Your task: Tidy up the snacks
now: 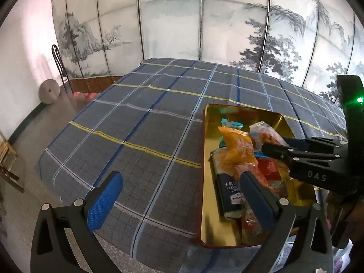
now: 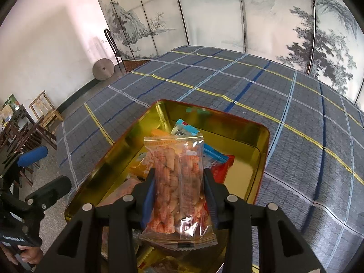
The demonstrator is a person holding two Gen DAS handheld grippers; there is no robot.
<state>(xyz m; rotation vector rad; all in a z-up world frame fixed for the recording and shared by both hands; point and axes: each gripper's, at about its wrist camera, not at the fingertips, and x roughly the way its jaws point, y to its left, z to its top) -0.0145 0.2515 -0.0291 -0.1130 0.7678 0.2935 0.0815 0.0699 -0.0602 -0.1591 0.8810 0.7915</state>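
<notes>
A gold-lined tin (image 2: 261, 136) with a red outside sits on the checked tablecloth (image 2: 295, 113) and holds several snack packets. Among them are an orange one (image 1: 236, 150), a dark blue one (image 1: 227, 193) and a red one (image 1: 270, 170). My right gripper (image 2: 179, 182) is shut on a clear packet of orange-red fried snacks (image 2: 177, 163), upright above the tin's near half. My left gripper (image 1: 182, 202) stands wide open at the tin's (image 1: 209, 159) left rim, with only cloth between its blue pads (image 1: 104, 202). In the left wrist view the right gripper (image 1: 284, 152) reaches over the tin.
A painted folding screen (image 1: 204, 22) stands behind the table. A metal chair (image 1: 59, 63) and a round stone disc (image 1: 49, 92) are by the left wall. Wooden stools (image 2: 43, 111) crowd the floor at the left. The cloth stretches bare beyond and left of the tin.
</notes>
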